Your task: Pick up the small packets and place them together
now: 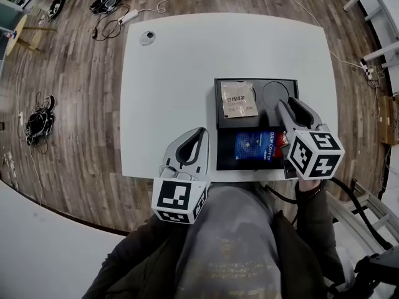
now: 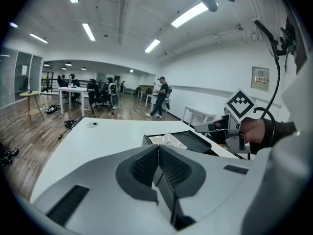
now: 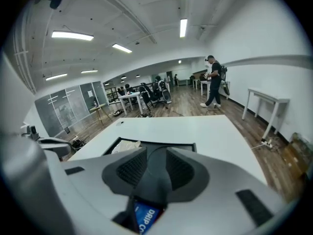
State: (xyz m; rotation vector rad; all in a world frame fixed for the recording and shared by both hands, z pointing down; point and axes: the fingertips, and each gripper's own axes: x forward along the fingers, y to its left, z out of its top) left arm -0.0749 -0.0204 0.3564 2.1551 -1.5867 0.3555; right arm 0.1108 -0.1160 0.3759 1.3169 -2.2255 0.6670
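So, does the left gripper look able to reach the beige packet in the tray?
Probably yes: the beige packet lies uncovered, with only table between it and the left gripper; the right gripper hangs further right.

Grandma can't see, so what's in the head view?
A black tray on a white table holds a beige packet at the back and a blue packet in front. The right gripper, open, is over the tray's right side; the left gripper, shut, is at the table's near edge.
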